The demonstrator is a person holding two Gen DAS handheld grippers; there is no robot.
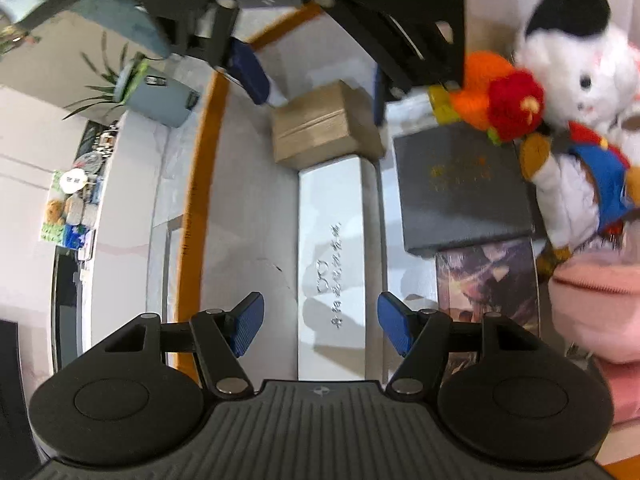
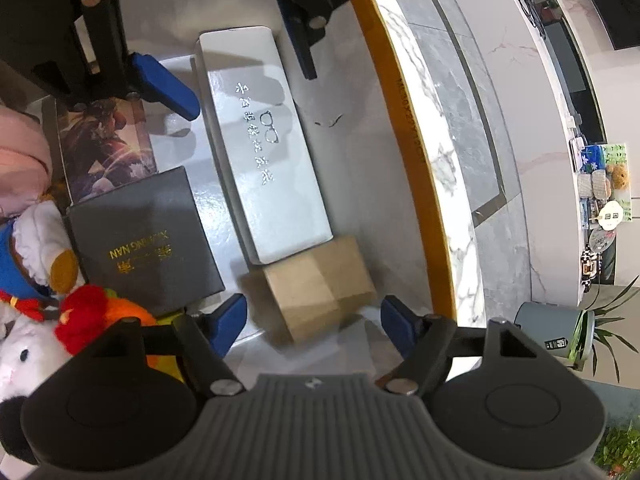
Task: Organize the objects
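Your left gripper [image 1: 320, 326]: jaws spread wide, pinching nothing.
- Beyond the left finger [image 1: 246, 322]: bare marble table [image 1: 240, 200] with an orange edge band [image 1: 200, 184].
- Between the fingers, running away from you: long white box [image 1: 336, 248] with silver lettering, its near end in the gap but clear of both pads.
- Past its far end, touching it: brown cardboard box [image 1: 324, 128].
- Beyond the right finger: illustrated box [image 1: 486, 280], then a dark grey box [image 1: 460, 188] with gold lettering.
- Far right: white plush toy [image 1: 576, 80] and a red-and-orange knitted toy [image 1: 508, 96] (blurred, so detail is doubtful).

Your right gripper [image 2: 314, 324]: jaws spread, holding nothing.
- Outside the left finger [image 2: 226, 322]: the toys and the dark grey box.
- Between the fingers: the cardboard box, apparently untouched by either pad, though the view is soft there.
- Straight ahead: the white box, with the left gripper over its far end.
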